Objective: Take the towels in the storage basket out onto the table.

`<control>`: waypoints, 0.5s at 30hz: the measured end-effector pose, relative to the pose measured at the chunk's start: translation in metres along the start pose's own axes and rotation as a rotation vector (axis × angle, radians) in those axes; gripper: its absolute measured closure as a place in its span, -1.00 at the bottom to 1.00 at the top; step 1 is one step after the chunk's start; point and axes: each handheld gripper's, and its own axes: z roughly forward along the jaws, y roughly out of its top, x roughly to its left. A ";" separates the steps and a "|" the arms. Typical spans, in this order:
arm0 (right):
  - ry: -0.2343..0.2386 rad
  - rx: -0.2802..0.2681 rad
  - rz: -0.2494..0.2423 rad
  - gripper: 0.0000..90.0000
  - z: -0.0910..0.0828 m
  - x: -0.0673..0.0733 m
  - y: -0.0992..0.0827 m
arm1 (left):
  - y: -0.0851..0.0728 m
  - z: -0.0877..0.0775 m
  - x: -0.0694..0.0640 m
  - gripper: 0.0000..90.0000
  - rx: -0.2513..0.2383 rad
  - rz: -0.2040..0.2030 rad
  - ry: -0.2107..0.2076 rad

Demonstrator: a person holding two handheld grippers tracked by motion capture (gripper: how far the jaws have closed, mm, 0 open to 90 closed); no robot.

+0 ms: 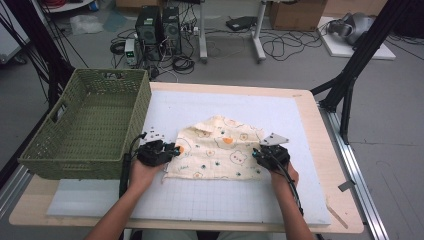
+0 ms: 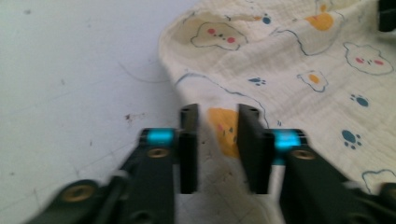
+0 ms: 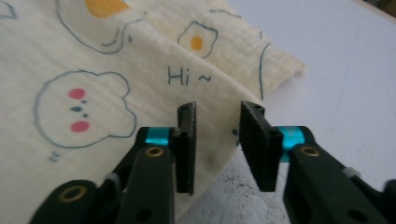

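Cream cloth [image 1: 220, 148] printed with bears, eggs, blue paws; olive-green woven basket [image 1: 85, 125]; white gridded mat [image 1: 210, 195].

Grey floor [image 1: 300, 70] lying beyond tabletop's [image 1: 320, 150] far edge; computer towers [image 1: 159, 25], tangled cables [image 1: 280, 47], cardboard box [image 1: 297, 14] sitting there; black frame legs [image 1: 350, 75] standing right.

Left tool [image 1: 172, 149] and right tool [image 1: 256, 152]: black bodies, each carried in a bare hand with an unsleeved forearm. Each tool ends in two flat, rectangular black jaws on hinged black links, with a bright cyan band behind each jaw and brass-coloured screws at the pivots. A black cable trails from each body. A grey three-cornered plate [image 1: 274, 138] tops the right tool.
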 end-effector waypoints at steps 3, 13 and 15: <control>0.020 -0.022 0.036 0.24 -0.014 -0.003 -0.006 | 0.001 -0.003 0.000 0.16 -0.014 -0.009 -0.017; 0.196 -0.082 0.014 0.16 -0.038 0.006 -0.023 | -0.005 0.001 -0.006 0.08 0.071 0.058 -0.024; 0.252 -0.087 0.000 0.15 -0.037 0.010 -0.023 | -0.008 0.003 -0.008 0.10 0.117 0.080 -0.025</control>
